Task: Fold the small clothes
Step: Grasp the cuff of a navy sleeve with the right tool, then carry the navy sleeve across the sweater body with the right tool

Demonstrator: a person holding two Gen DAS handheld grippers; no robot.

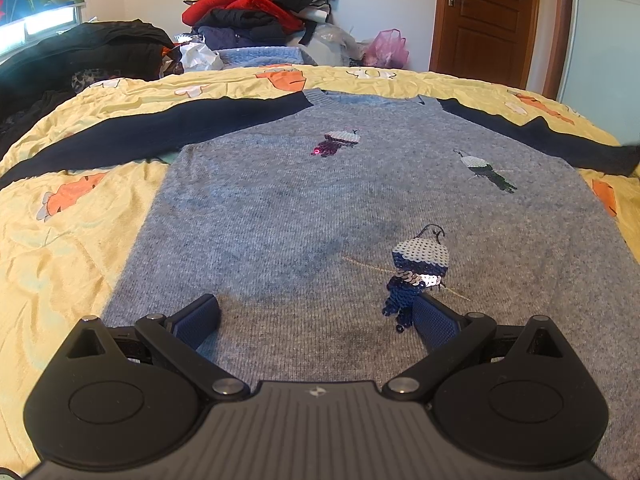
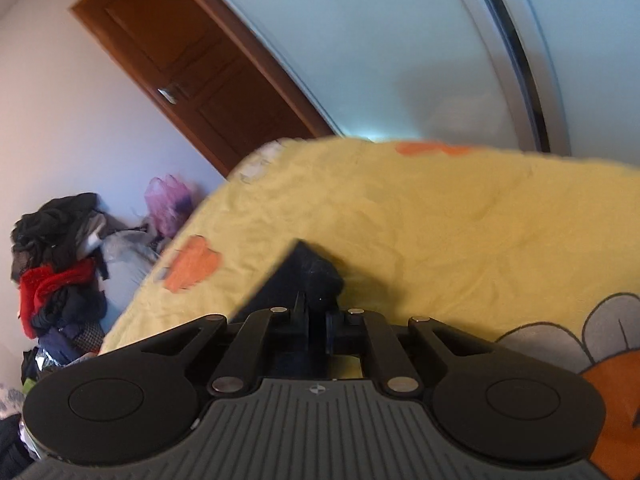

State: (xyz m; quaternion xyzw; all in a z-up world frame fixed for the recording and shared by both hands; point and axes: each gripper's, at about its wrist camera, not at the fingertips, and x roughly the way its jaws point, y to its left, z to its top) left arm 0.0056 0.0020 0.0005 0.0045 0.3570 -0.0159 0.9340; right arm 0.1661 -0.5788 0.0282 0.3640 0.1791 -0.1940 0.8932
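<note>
Ribbed grey plastic of the left gripper (image 1: 316,312) fills the near edge of its view, its two blue-padded fingers (image 1: 200,320) spread wide over the hem end of a sweater (image 1: 320,208), nothing between them. Beyond and under the fingers lies the bed (image 1: 60,240), covered in a crinkled yellow quilt with orange and white flower prints. The sweater lies flat on it, front up: a speckled grey-blue knit body with two dark navy sleeves stretched out to either side of the fingers. Three sequin figures are sewn on it; the nearest (image 1: 416,268), white and blue, sits just by the right-hand finger. Past the bed stands one heap of clothes (image 1: 260,4), red and black.

Over the quilt, the right gripper (image 2: 316,312) has its fingers pressed together, pinching the dark navy sleeve cuff (image 2: 304,276), which juts out ahead of them as a soft wedge.
</note>
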